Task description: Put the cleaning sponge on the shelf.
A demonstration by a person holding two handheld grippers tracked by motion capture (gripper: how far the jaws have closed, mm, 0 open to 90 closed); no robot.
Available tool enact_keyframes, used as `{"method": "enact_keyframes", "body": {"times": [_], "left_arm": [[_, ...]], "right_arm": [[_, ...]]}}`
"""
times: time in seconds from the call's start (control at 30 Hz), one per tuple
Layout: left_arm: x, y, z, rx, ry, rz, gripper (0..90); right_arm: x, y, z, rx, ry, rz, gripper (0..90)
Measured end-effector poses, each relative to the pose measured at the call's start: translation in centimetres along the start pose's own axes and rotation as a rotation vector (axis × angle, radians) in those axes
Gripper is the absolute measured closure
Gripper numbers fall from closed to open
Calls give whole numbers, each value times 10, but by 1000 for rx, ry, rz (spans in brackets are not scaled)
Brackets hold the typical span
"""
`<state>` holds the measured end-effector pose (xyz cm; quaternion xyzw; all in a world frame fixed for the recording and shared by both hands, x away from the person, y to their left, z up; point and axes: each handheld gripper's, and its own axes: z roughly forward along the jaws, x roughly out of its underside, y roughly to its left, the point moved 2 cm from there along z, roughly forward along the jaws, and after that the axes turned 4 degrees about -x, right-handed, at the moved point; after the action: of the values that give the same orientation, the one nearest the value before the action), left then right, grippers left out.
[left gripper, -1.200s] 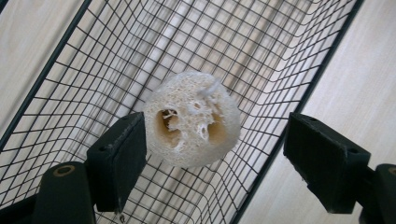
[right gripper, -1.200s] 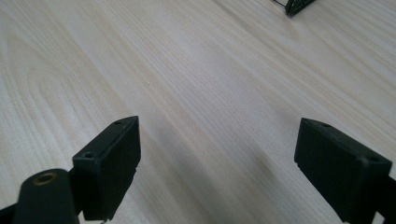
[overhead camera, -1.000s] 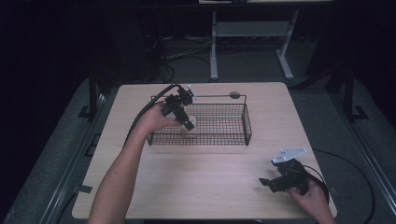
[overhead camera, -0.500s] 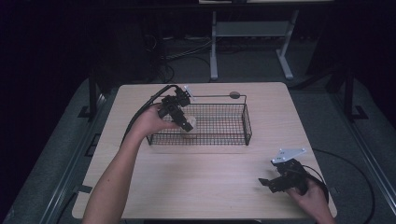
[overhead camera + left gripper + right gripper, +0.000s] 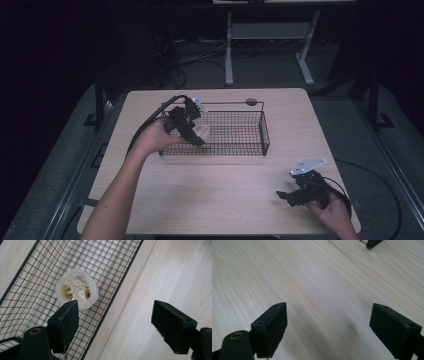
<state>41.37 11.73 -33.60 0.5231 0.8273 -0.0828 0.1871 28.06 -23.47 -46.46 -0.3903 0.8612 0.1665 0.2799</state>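
- The left gripper (image 5: 197, 137) is held over the left end of the wire basket (image 5: 263, 135), jaws spread wide with nothing pinched between them.
- A loofah slice (image 5: 77, 289) is seen lying on the basket's mesh floor, close to the near wall; in the left gripper view one jaw hangs over the basket and the other over bare table outside it.
- So the wall could be straddled if the gripper is lowered as is, and the basket could get nudged or dragged instead of the loofah being caught.
- The loofah looks light and squashy, so it could probably be crushed or flicked away by a lopsided squeeze. Just a guess though.
- The right gripper (image 5: 289, 196) is parked low at the near right corner, jaws also spread and empty, well apart from the basket.
- The table (image 5: 210, 200) is pale wood grain, mostly bare. A small dark round thing (image 5: 251, 102) is spotted behind the basket; what it is can't be told.
- The room is dark, with a grey floor, cables and a metal stand (image 5: 230, 60) behind.
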Motion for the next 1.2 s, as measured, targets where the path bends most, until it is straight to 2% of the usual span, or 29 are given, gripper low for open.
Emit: {"method": "enact_keyframes", "body": {"times": [0.07, 0.2, 0.67, 0.97, 1.2], "left_arm": [[1, -1, -2, 0, 3, 9, 214], [8, -9, -7, -5, -22, 7, 213], [22, -29, -17, -8, -36, 31, 212], [33, -38, -16, -7, -39, 36, 212], [49, -44, -16, -1, -47, 29, 212]], "right_arm": [[0, 0, 0, 1, -1, -1, 141], [-1, 0, 0, 0, 1, 5, 141], [0, 0, 2, 0, 8, 3, 142], [0, 0, 2, 0, 10, 7, 141], [0, 0, 2, 3, 10, 6, 142]]}}
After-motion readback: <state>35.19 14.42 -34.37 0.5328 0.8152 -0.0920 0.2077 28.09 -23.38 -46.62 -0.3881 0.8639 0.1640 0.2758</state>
